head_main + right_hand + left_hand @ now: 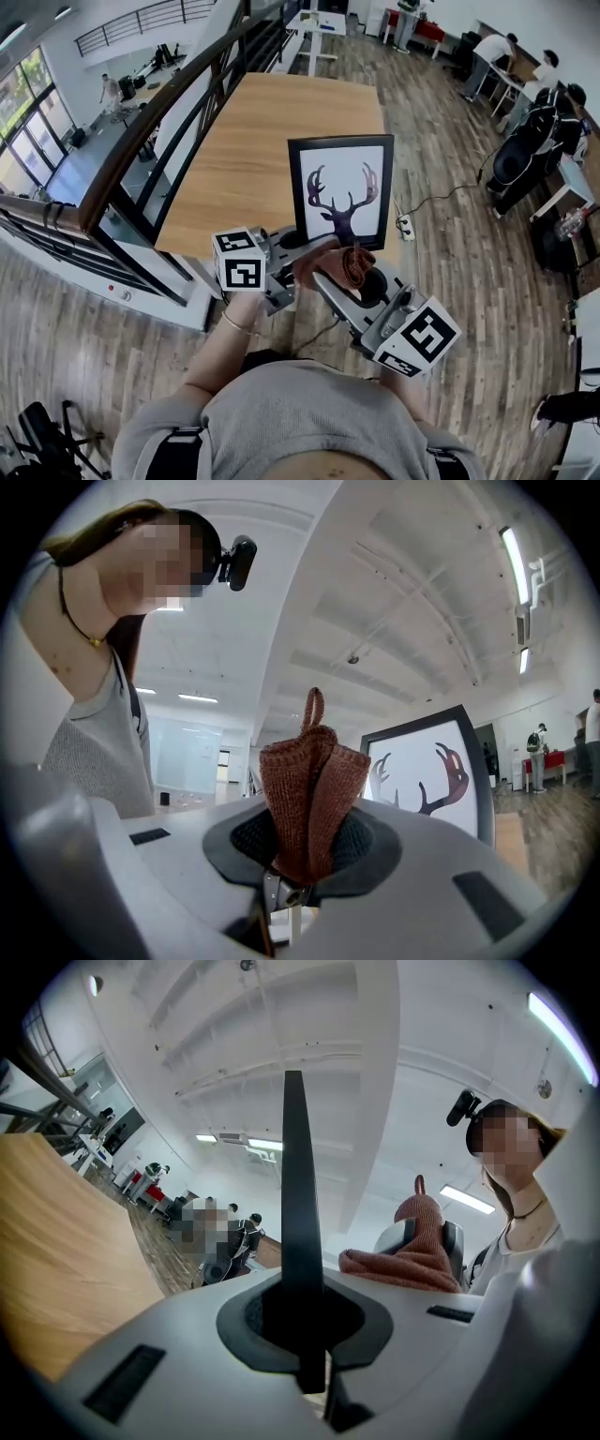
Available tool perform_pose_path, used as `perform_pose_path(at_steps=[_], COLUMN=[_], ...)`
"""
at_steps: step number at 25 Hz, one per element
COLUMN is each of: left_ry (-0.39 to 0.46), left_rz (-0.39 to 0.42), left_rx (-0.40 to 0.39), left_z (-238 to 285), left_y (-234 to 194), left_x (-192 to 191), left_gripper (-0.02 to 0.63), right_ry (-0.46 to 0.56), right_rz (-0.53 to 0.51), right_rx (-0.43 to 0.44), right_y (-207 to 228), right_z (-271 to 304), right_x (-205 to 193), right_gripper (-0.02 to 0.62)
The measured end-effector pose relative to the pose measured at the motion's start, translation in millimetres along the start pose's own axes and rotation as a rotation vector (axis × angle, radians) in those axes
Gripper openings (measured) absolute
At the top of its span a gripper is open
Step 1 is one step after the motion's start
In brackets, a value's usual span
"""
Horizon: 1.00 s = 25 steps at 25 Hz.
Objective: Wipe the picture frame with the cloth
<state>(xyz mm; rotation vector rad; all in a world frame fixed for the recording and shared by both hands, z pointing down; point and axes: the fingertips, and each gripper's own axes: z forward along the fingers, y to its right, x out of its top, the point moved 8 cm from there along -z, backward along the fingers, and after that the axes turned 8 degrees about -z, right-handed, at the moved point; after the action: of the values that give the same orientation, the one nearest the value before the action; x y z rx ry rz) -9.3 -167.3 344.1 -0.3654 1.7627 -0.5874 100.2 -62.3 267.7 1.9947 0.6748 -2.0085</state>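
A black picture frame [342, 192] with a dark antler print stands upright above the table's near edge. My left gripper [292, 242] is shut on its lower left edge; in the left gripper view the frame [300, 1222] shows edge-on as a thin dark strip between the jaws. My right gripper [349, 272] is shut on a rust-brown knitted cloth [354, 265], just below the frame's bottom edge. In the right gripper view the bunched cloth [309, 799] rises out of the jaws, with the frame [431, 761] behind it to the right. The cloth [412, 1251] also shows to the right in the left gripper view.
A long wooden table [272, 141] stretches away under the frame. A dark railing [159, 122] runs along its left. A power strip [405, 226] with a cable lies on the floor at the right. People [492, 56] and dark bags [525, 150] are at the far right.
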Motion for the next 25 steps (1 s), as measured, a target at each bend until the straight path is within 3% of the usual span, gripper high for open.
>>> perform_pose_path(at_steps=[3,6,13,17,21,23,25], left_ry=[-0.006,-0.001,-0.002,-0.011,-0.006,-0.016,-0.021], left_rz=[0.007,0.003,0.012,0.021,0.005,0.021,0.028], left_rx=[0.014,0.008,-0.012,-0.009,-0.03,-0.044,-0.052], left_z=[0.8,2.9,0.2,-2.0,2.1,3.6,5.2], left_y=[5.9,15.7,26.0,25.9,30.7,33.1,34.6], left_x=[-1.9,-4.1,-11.0,-8.6,-22.1,-27.7,-27.1], left_gripper=[0.017,0.017,0.017,0.017,0.017,0.017,0.018], right_ry=[-0.019,0.024,0.435,0.429,0.488,0.427,0.355], right_rz=[-0.01,-0.029,-0.108,-0.178,-0.379,-0.459,-0.43], right_rx=[0.01,-0.01,-0.281,-0.337,-0.42,-0.489,-0.495], right_y=[-2.4,-0.3,39.1,56.4,54.1,58.6,66.2], right_z=[-6.1,-17.2,-45.8,-31.4,-27.1,-18.6,-8.9], right_x=[5.1,16.4,72.1,95.5,102.1,90.6,80.2], right_gripper=[0.097,0.097,0.097,0.097,0.097,0.097,0.097])
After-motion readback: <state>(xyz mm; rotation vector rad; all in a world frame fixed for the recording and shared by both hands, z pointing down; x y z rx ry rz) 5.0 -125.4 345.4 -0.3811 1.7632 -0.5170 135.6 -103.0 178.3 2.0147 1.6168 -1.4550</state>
